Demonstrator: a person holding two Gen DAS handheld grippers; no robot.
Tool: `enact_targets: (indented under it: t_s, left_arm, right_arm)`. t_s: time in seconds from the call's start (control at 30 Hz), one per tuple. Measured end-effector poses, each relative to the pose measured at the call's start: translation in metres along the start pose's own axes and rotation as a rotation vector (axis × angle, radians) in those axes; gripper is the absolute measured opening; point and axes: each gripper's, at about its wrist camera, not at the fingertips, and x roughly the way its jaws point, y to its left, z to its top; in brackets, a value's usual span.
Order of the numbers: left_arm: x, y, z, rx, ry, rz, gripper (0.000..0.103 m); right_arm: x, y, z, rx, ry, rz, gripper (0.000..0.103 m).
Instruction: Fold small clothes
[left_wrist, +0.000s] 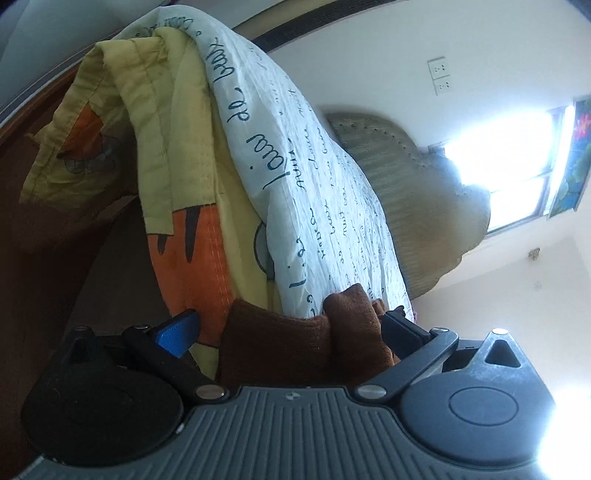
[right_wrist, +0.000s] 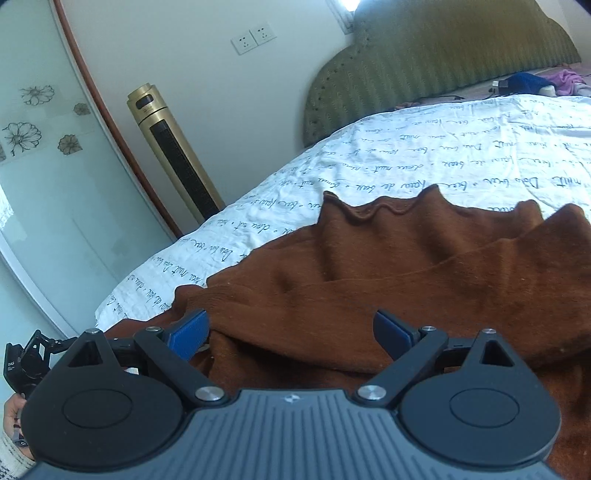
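Brown sweater (right_wrist: 388, 266) lies spread under and between the right fingers (right_wrist: 190, 332).

Bed (right_wrist: 461, 162) under a white quilt printed with dark cursive script, an olive padded headboard (right_wrist: 424, 62) at its far end. Brown knit garment (right_wrist: 388, 266) spread rumpled on the quilt, one part folded across. By the headboard: a dark blue item (right_wrist: 526, 82) and a pink cloth (right_wrist: 567, 79), well apart from the garment
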Motion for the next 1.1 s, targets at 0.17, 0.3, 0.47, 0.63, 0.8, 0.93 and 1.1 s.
enact_targets:
  t_s: [0.17, 0.3, 0.47, 0.63, 0.8, 0.93, 1.1]
  left_arm:
    - [0.003, -0.006, 0.001, 0.089, 0.023, -0.019, 0.095]
    - [-0.002, -0.001, 0.0, 0.093, 0.025, -0.02, 0.077]
    - [-0.009, 0.009, -0.004, 0.103, 0.033, 0.005, 0.042]
    - [-0.016, 0.011, -0.008, 0.139, 0.024, 0.031, 0.002]
    - [-0.028, -0.004, -0.012, 0.228, 0.005, 0.041, 0.001]
    - [-0.047, -0.025, -0.007, 0.311, -0.008, 0.029, 0.001]
    - [-0.07, -0.035, 0.016, 0.196, -0.084, -0.023, 0.001]
  right_arm:
    - [-0.009, -0.006, -0.005, 0.007, 0.0, -0.002, 0.097]
    - [-0.01, -0.006, -0.008, 0.015, 0.002, 0.011, 0.097]
    - [-0.011, -0.006, -0.009, 0.022, -0.002, 0.013, 0.097]
    - [-0.013, -0.009, -0.01, 0.038, -0.005, 0.01, 0.097]
    - [-0.017, -0.013, -0.012, 0.055, -0.011, 0.004, 0.097]
    - [-0.025, -0.017, -0.011, 0.064, -0.024, -0.003, 0.097]
    - [-0.032, -0.025, -0.008, 0.067, -0.032, -0.022, 0.097]
